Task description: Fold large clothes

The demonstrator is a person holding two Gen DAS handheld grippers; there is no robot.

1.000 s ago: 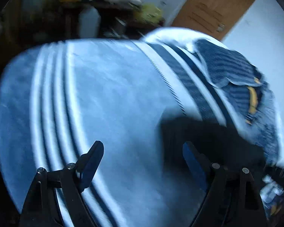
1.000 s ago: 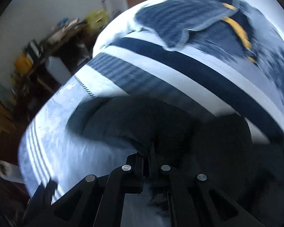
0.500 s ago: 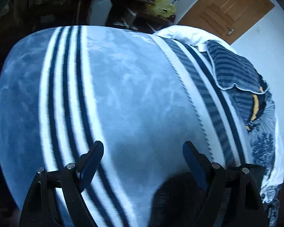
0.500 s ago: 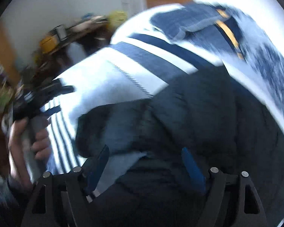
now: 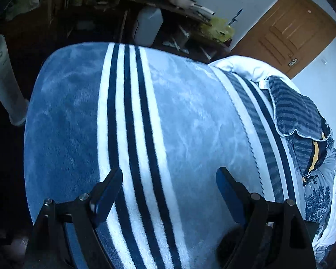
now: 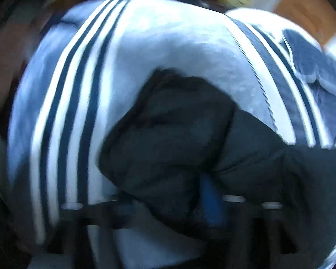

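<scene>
A large black padded jacket [image 6: 190, 139] lies bunched on a blue blanket with white and navy stripes [image 6: 145, 51]. In the blurred right wrist view the right gripper [image 6: 159, 192] is low over the jacket; one blue finger pad [image 6: 209, 199] shows against the fabric, the other finger is hidden by it, and the jaws look spread. In the left wrist view the left gripper [image 5: 169, 190] is open and empty above the striped blanket [image 5: 134, 123]. Only a dark corner of the jacket [image 5: 233, 244] shows at the bottom right there.
A dark striped cloth and patterned bedding [image 5: 302, 123] lie at the bed's right side. A cluttered desk [image 5: 168, 11] stands beyond the bed, a wooden door [image 5: 291, 29] at the back right, a white tower fan [image 5: 4, 78] on the left.
The right gripper opened off the jacket about a second ago and has dropped closer onto it. The left gripper has pulled back and up, so the jacket has nearly left its view.
</scene>
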